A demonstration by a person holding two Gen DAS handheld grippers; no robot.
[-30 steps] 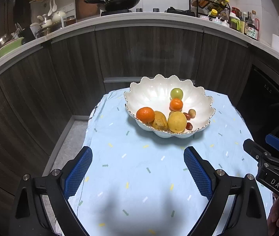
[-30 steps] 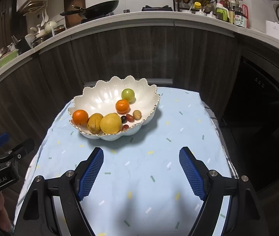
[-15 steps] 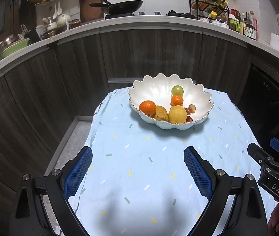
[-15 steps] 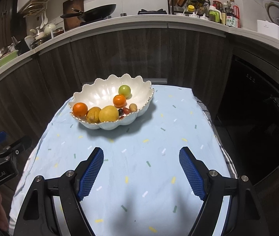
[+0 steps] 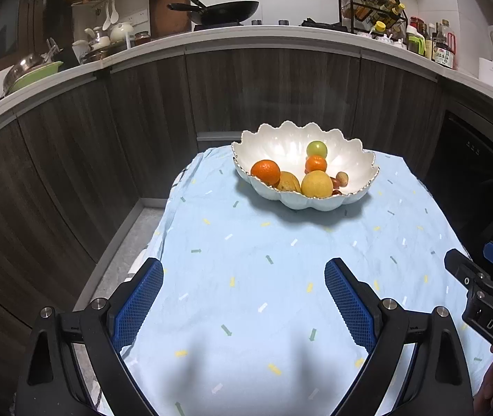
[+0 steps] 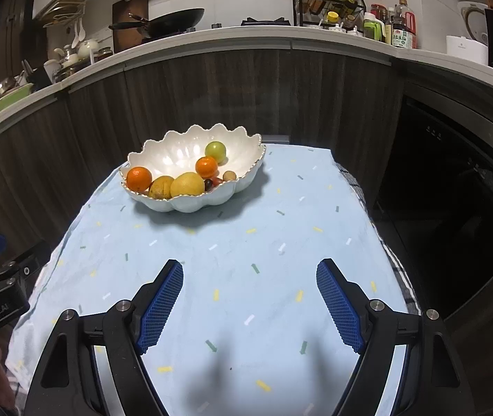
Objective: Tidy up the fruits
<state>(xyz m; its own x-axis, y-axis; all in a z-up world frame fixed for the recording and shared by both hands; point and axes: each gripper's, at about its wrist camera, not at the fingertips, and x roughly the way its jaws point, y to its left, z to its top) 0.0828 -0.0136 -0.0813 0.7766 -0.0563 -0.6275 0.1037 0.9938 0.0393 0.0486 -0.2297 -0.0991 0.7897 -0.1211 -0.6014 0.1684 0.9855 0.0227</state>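
A white scalloped bowl (image 5: pixel 281 145) stands at the far end of the blue-clothed table (image 5: pixel 246 277); it also shows in the right wrist view (image 6: pixel 180 149). In it lie two oranges (image 5: pixel 265 172), a yellow fruit (image 5: pixel 316 183), a brownish fruit (image 5: pixel 288 181), a green fruit (image 5: pixel 316 148) and a few small dark and tan fruits (image 5: pixel 341 177). My left gripper (image 5: pixel 244 294) is open and empty over the near part of the cloth. My right gripper (image 6: pixel 249 294) is open and empty too, well short of the bowl.
Dark wood cabinets (image 5: pixel 263 86) curve behind the table under a white counter (image 5: pixel 246 33) with a wok, bottles and dishes. A dark appliance front (image 6: pixel 454 190) stands to the right. The floor drops off at the table's left edge (image 5: pixel 163 228).
Both grippers have drawn back from the bowl, which now looks smaller and farther away. Both stay open and empty.
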